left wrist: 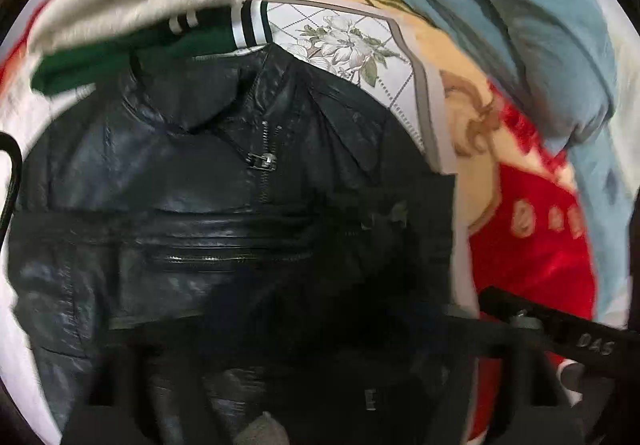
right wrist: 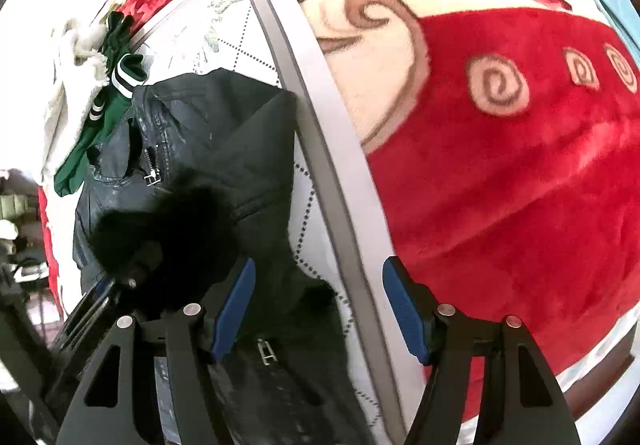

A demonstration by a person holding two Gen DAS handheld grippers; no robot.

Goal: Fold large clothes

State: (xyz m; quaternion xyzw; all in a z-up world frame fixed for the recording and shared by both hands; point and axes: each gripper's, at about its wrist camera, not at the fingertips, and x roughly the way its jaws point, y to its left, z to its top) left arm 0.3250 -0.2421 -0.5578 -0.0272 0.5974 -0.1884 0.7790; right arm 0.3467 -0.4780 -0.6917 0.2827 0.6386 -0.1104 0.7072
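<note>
I am hovering both grippers over a black leather jacket (left wrist: 208,173) lying on the quilted mat (right wrist: 256,57).
Right gripper (right wrist: 319,309) gaping, empty — left gripper blurred, seemingly open; heavy, slick leather, so I'm eyeing the hem.

The only lettering that can be read is in the left wrist view: pale raised characters that look like "DAS" on a black bar (left wrist: 560,329) at the lower right edge. The bar is blurred, so the reading is not certain, and any characters before those three are too smeared to make out. The round swirls on the red blanket (right wrist: 500,181) in the right wrist view are ornament, not letters or numbers. No label, brand or size mark can be read on the black leather jacket (left wrist: 180,173) or on the green garment (left wrist: 120,49).
</note>
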